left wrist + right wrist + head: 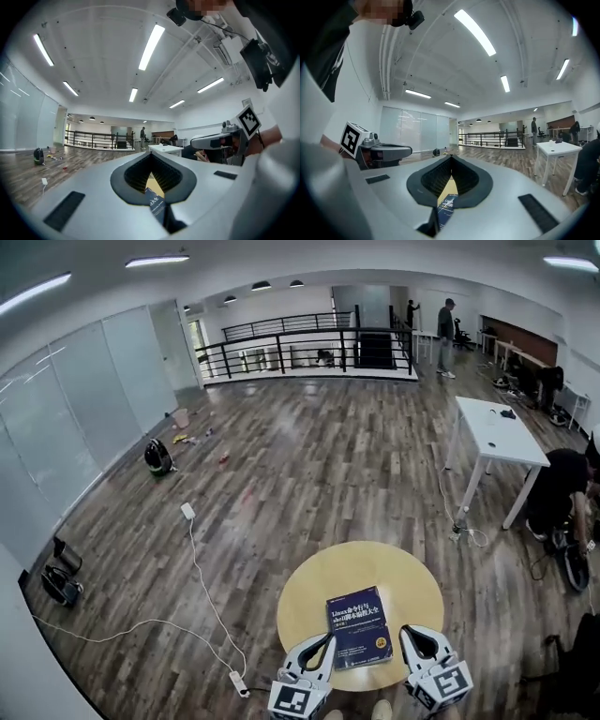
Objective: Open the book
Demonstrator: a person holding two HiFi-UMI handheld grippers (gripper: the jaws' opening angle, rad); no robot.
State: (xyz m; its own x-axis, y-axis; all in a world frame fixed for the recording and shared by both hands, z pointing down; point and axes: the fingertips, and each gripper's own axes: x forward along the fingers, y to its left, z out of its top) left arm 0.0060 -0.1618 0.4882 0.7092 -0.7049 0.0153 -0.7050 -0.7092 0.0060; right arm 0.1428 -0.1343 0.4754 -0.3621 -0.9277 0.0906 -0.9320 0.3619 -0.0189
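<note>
Round yellow desk [319, 592] on the plank floor [309, 465], seen from above. The book [359, 627] lies flat on the near half of it, blue cover up, closed, its near edge close to the desk rim. It sits between my two tools. My left gripper [329, 639] comes in at the book's near left corner, tip just beside it; I cannot tell whether it touches. My right gripper [406, 630] stands off the book's right edge with a thin strip of desk showing between. Both point level across the top. Left gripper view: jaws closed tip to tip, nothing pinched, only the leaf-shaped hollow behind the tips, and through it a slice of yellow desk and a corner of the blue cover. Right gripper view reads the same: jaws shut, empty, book cover and desk visible through the hollow. Each view catches the other tool off to the side, its marker cube [248, 120] showing. Surroundings: a power strip [239, 683] with a white cable [202, 577] on the floor left of the desk, a black bag [157, 457] farther out, a white desk [497, 432] to the right with a person [561, 486] crouched beside it, a black railing [309, 343] at the back and another person [446, 336] standing near it.
</note>
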